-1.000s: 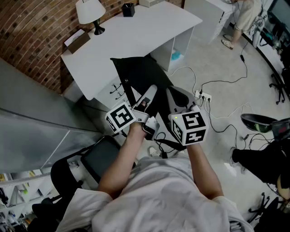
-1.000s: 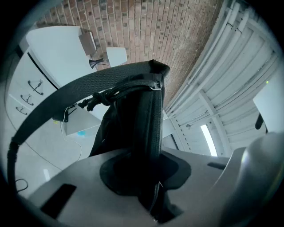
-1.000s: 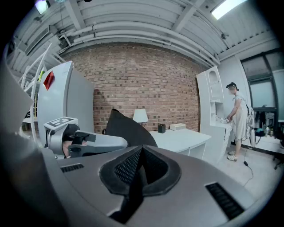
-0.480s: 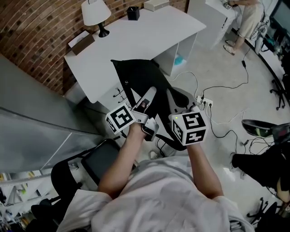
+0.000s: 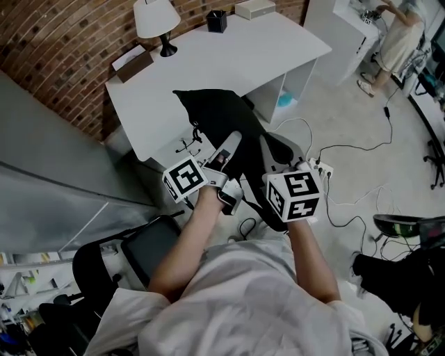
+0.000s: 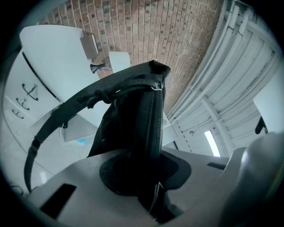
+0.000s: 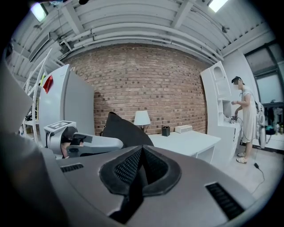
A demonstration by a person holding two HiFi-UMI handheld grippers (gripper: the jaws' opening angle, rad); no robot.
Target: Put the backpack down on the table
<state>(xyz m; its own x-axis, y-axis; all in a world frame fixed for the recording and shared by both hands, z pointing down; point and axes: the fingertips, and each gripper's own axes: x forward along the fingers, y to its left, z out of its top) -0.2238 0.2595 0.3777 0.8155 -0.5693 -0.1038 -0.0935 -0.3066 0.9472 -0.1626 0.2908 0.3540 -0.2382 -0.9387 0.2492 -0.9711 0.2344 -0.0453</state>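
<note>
The backpack (image 5: 219, 125) hides part of the table (image 5: 278, 49) edge — the lamp (image 5: 156, 19) is cropped at top.

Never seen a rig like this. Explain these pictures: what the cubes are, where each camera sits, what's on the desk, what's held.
No robot: a person holds a gripper, a two-fingered clamp, in each hand; the marker cubes belong to them. One camera sits on the person's head, looking down; the other two ride on the grippers, looking along them. The left gripper and right gripper are both shut on a black backpack, held at the front edge of a white desk, apparently not set down yet. On the desk: a lamp, a black pen cup, a white box and a brown box.
</note>
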